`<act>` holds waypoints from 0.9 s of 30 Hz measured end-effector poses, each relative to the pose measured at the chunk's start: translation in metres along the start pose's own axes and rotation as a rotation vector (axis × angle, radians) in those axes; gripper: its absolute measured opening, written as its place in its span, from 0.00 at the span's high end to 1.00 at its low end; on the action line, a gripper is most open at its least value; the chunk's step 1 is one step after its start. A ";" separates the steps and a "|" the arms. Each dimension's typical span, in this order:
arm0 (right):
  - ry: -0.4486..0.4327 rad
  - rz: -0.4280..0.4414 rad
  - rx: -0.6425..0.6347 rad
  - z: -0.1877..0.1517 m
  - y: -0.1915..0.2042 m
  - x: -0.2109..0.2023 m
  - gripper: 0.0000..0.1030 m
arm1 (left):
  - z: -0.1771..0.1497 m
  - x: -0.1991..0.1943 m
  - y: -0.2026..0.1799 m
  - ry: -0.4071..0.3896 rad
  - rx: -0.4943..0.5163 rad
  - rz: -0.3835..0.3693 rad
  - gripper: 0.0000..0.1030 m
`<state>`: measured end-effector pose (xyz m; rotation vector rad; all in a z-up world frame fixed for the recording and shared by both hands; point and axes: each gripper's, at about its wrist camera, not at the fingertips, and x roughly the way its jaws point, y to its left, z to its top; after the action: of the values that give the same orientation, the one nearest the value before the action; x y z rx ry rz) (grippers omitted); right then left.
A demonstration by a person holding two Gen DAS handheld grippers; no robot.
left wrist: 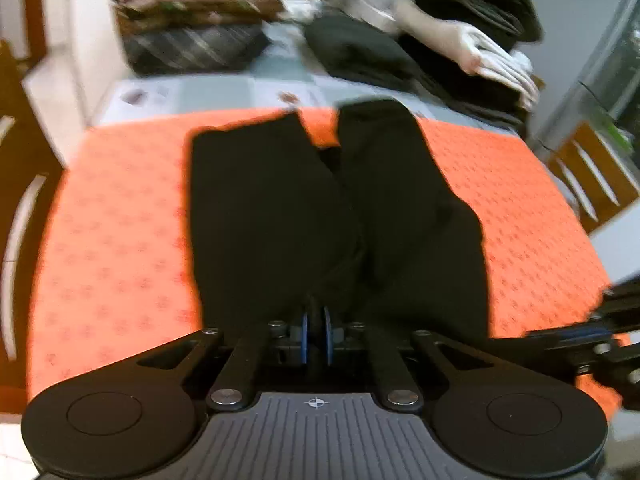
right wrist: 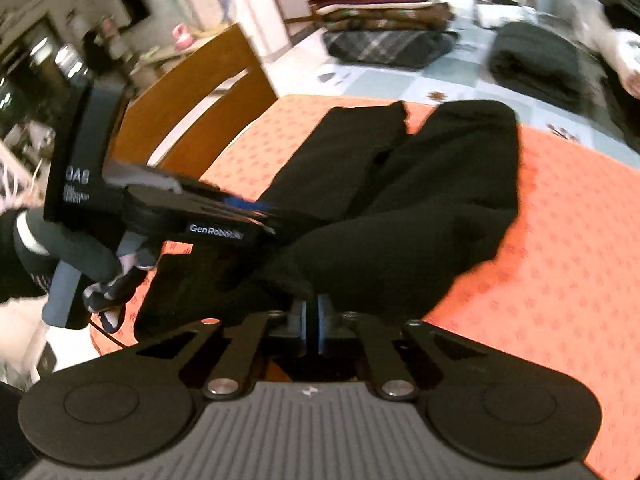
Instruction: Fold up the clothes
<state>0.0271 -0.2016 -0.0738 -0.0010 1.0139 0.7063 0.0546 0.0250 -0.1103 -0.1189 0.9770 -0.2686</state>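
Note:
A pair of black trousers (left wrist: 280, 200) lies lengthwise on an orange patterned mat (left wrist: 120, 220), its two legs pointing away and slightly spread. My left gripper (left wrist: 316, 320) is shut on the near edge of the trousers, with dark cloth pinched between its blue pads. In the right wrist view the trousers (right wrist: 420, 200) bunch up toward my right gripper (right wrist: 312, 312), which is shut on their near end. The left gripper (right wrist: 268, 216), held by a gloved hand (right wrist: 100, 268), bites the same end just to the left. The right gripper (left wrist: 592, 340) shows at the right edge of the left wrist view.
Behind the mat (right wrist: 560, 220) stand stacks of folded clothes (left wrist: 192, 12) and dark folded garments (left wrist: 360, 52). Another person's hand (left wrist: 460, 48) rests on white folded cloth at the far right. Wooden chairs (right wrist: 192, 112) (left wrist: 592, 176) flank the table.

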 end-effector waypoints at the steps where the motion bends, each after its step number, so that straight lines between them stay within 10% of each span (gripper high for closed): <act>1: -0.013 -0.009 0.028 -0.002 -0.005 -0.006 0.95 | 0.000 -0.009 0.003 -0.021 -0.022 0.022 0.90; 10: -0.155 -0.156 0.334 -0.030 -0.077 -0.099 0.96 | -0.012 -0.084 0.056 -0.105 -0.267 0.289 0.91; 17: -0.105 -0.289 0.555 -0.086 -0.139 -0.113 0.95 | -0.042 -0.075 0.094 -0.047 -0.423 0.384 0.89; 27: -0.040 -0.477 0.163 -0.074 -0.089 -0.100 0.63 | -0.044 -0.095 0.089 -0.105 -0.446 0.369 0.59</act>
<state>-0.0146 -0.3483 -0.0647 -0.0848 0.9821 0.1875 -0.0166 0.1379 -0.0780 -0.3515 0.9221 0.2954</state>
